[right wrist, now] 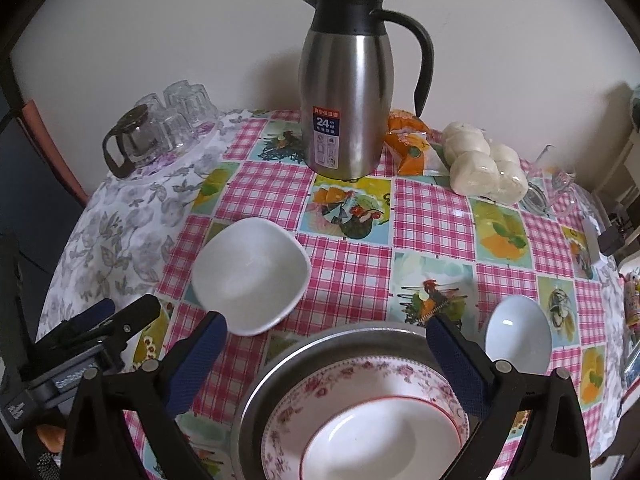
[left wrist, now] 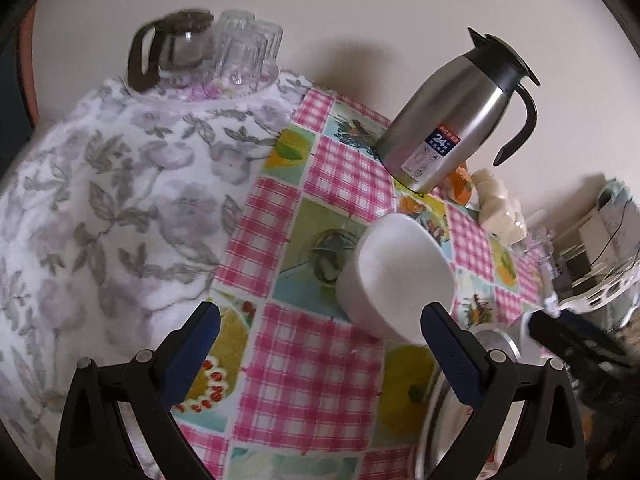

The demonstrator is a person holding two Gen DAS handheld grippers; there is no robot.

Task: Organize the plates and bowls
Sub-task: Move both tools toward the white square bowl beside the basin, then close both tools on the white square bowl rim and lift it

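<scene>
1. Left wrist view: nearest me, my left gripper (left wrist: pixel 320 322) has its jaws spread wide and holds nothing; pink checked tablecloth (left wrist: pixel 316 364) shows between the blue pads.
2. Just beyond my right pad lies the white square bowl (left wrist: pixel 394 276), tilted in this view, resting on the tabletop and touching neither pad.
3. Farther right stands a steel thermos jug (left wrist: pixel 448 120); at far left, a glass coffee pot (left wrist: pixel 176 48) sits beside upturned glasses (left wrist: pixel 248 48) on a floral cloth (left wrist: pixel 120 200).
4. Right wrist view: nearest me, my right gripper (right wrist: pixel 326 334) is also wide open and grips nothing.
5. Below its jaws a flowered plate (right wrist: pixel 360 384) rests inside a metal pan (right wrist: pixel 320 340), with a white dish (right wrist: pixel 380 440) nested in the plate.
6. The white square bowl sits upright at near left; a small white bowl (right wrist: pixel 518 332) sits at near right.
7. Wrapped buns (right wrist: pixel 480 164) lie far right, near the jug.
</scene>
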